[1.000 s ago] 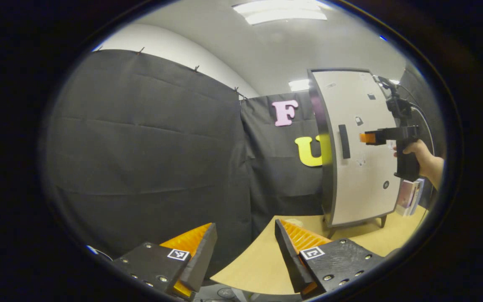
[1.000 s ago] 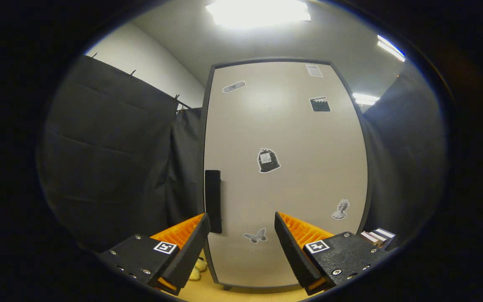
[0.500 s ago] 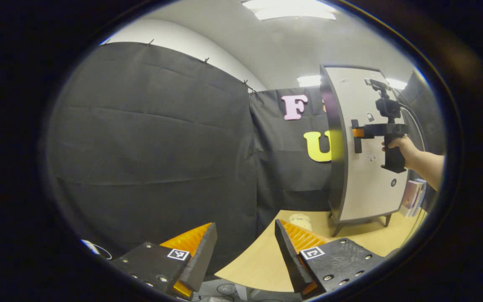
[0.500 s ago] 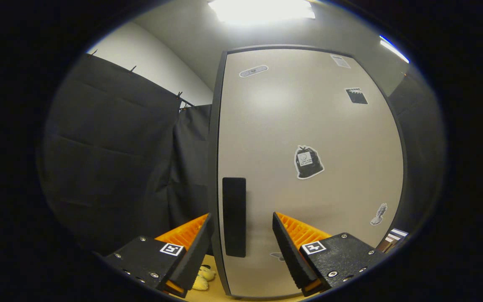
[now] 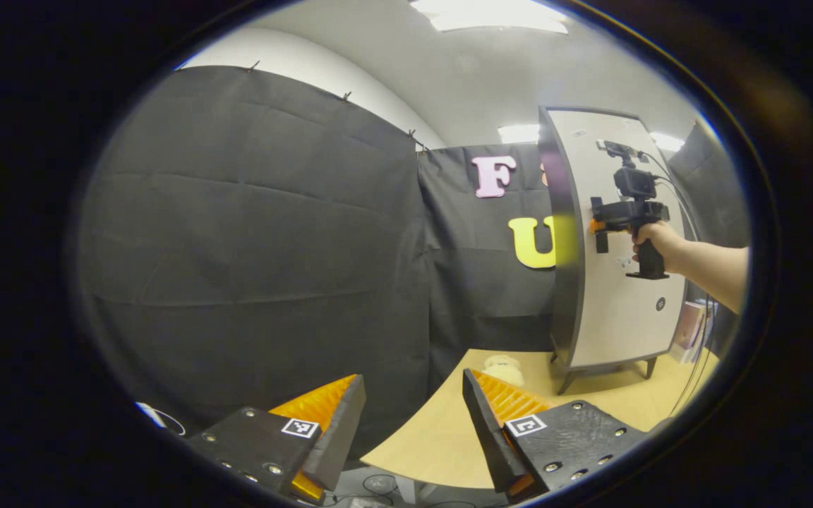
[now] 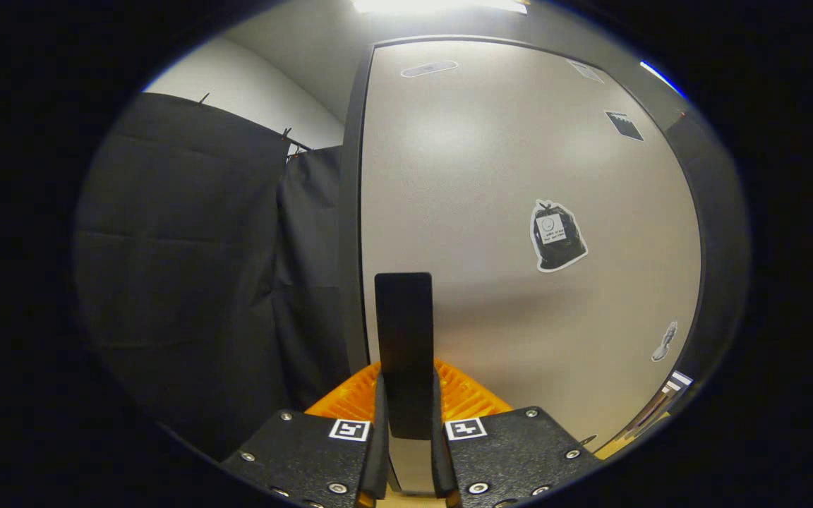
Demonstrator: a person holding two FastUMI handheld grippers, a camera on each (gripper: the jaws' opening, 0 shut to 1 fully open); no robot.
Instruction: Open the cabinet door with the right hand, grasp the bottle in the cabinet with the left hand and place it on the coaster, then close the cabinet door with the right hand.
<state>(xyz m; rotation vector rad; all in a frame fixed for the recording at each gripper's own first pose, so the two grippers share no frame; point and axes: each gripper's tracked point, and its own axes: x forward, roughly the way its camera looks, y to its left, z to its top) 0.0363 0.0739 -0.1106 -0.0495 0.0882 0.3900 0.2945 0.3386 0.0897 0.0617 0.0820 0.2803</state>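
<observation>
Now right hand-held gripper (image 6: 406, 423) pinches cabinet door handle (image 6: 404, 339).

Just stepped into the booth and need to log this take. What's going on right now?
A person holds a gripper in each hand. The right gripper has its fingers closed on the dark handle of the cabinet door, which looks shut, so opening has not begun. The left gripper hangs open over the edge of the wooden table, away from the cabinet, holding nothing.
</observation>
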